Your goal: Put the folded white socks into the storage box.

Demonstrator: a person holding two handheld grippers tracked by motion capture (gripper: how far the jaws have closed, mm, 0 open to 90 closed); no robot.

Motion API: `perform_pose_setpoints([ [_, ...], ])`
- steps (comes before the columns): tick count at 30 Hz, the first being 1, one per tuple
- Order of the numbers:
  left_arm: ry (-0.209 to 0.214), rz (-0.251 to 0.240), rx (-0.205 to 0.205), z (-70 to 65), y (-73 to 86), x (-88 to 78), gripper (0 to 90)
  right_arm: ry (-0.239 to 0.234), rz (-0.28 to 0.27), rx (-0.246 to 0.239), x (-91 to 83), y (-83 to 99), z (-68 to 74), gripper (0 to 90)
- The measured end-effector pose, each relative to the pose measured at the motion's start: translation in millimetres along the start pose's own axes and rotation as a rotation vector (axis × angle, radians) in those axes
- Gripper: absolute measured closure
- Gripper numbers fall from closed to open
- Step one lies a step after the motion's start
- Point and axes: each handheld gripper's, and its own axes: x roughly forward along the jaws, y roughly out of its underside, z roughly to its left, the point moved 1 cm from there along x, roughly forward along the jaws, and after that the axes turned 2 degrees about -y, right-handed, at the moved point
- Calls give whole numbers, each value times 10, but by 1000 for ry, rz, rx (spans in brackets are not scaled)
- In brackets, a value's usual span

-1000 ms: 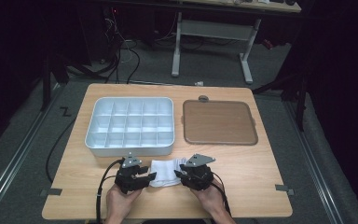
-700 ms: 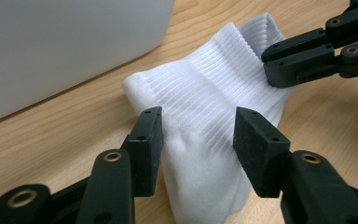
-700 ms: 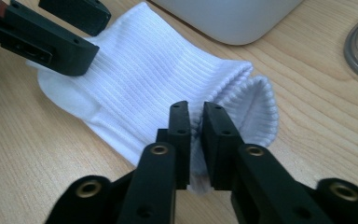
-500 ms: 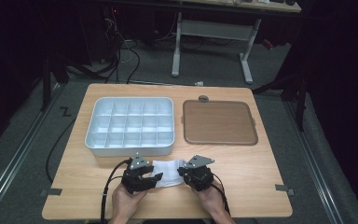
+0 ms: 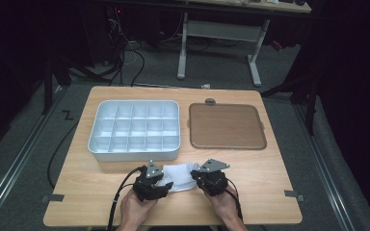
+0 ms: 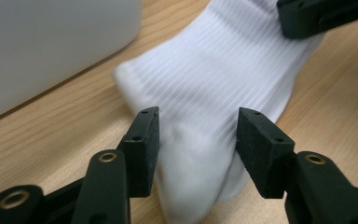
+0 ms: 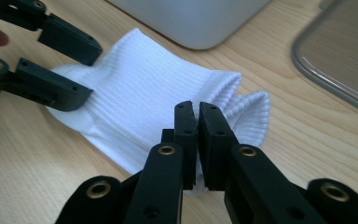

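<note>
A white ribbed sock (image 5: 178, 174) lies flat on the wooden table near its front edge, between the two hand-held grippers. My left gripper (image 5: 166, 183) is open; its jaws have just been opening and straddle the toe end of the sock (image 6: 214, 79) without pressing on it (image 6: 198, 126). My right gripper (image 5: 197, 177) is shut on the sock's cuff end, with fabric bunched around its tips (image 7: 197, 109). In the right gripper view the sock (image 7: 140, 98) stretches away to the left gripper (image 7: 91, 74) at the far end.
A white tray (image 5: 96, 144) with several empty compartments stands just behind the sock on the left. A flat brown lid (image 5: 226, 126) with a clear rim lies to its right. Bare wood runs along the table's front edge (image 5: 270, 211).
The left gripper has moved right onto the sock's end. The right gripper has stayed in place at the cuff end, and the sock is now more covered between the two.
</note>
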Motion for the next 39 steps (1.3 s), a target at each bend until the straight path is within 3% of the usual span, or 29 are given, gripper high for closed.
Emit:
perform_pose_setpoints([
  [4,-21,20,8,24,49,47,519,21,35,4,24,62,-56,867],
  [6,-25,6,-10,50,59,59,531,38,58,-1,52,98,-67,867],
  [21,-11,-13,-37,97,49,51,740,37,65,16,103,158,-121,852],
  [29,-3,4,-62,115,42,15,772,27,64,20,107,138,-111,810],
  [34,10,5,-87,160,9,-66,735,15,55,24,107,101,-71,742],
  [39,46,-28,-148,173,-130,-210,559,2,24,21,65,45,-38,708],
])
